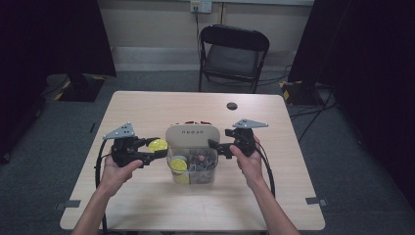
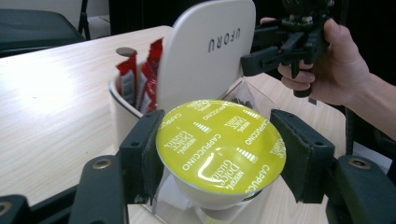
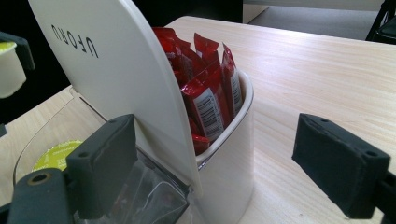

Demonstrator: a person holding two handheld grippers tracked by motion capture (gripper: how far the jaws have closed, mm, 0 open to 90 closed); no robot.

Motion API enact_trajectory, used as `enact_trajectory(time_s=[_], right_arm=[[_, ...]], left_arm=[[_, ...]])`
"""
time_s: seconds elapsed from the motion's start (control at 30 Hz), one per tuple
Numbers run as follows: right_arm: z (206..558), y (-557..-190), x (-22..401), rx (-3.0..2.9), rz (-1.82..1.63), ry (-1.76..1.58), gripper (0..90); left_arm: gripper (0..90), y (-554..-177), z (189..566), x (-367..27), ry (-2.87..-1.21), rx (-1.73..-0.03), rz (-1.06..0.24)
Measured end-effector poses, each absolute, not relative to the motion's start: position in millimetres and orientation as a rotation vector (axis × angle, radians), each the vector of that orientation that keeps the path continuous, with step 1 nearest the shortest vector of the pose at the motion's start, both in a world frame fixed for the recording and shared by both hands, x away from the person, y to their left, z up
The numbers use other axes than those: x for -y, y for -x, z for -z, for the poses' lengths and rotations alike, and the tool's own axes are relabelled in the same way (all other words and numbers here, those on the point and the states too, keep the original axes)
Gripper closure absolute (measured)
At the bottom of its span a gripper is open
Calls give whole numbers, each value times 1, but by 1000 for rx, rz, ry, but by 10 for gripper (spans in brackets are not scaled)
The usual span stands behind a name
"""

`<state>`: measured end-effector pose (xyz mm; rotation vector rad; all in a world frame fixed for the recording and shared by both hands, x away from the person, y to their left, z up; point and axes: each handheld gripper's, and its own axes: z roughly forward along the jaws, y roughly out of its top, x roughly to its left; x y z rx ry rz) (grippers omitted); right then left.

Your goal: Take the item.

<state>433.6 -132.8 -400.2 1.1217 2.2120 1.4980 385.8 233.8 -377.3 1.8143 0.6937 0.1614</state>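
Observation:
My left gripper [image 1: 159,147] [image 2: 222,156] is shut on a coffee capsule [image 1: 157,144] [image 2: 219,140] with a yellow-green foil lid, held just left of the organizer. The capsule's edge also appears in the right gripper view [image 3: 8,70]. The organizer has a tall white panel [image 1: 191,132] [image 2: 205,56] [image 3: 107,70], red sachets [image 2: 149,74] [image 3: 210,93] behind it and a clear front bin [image 1: 195,169] with yellow capsules [image 1: 178,164] [image 3: 56,156]. My right gripper [image 1: 215,145] [image 2: 254,49] [image 3: 222,163] stands open at the organizer's right side, its jaws astride the white wall without pressing it.
The wooden table [image 1: 147,107] carries a small dark round disc [image 1: 232,105] at the back. A black folding chair [image 1: 234,54] stands beyond the far edge. Cables trail from both grippers toward the table's near edge.

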Motion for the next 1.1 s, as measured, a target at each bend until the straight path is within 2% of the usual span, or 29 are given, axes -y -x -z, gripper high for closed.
enact_trajectory(time_s=[0.2, 0.63, 0.83, 1.1], right_arm=[[400, -434, 133, -2215, -1496, -1118, 129], [402, -434, 133, -2220, -1486, -1120, 122], [402, -434, 131, -2223, -1484, -1113, 129], [401, -434, 132, -2216, -1494, -1114, 126]], left_arm=[[380, -388, 375, -249, -1797, -718, -165], [380, -399, 385, -290, -1777, -853, -275], [380, -407, 395, -298, -1825, -895, -313], [380, -424, 421, -312, -1821, -1004, -269]])
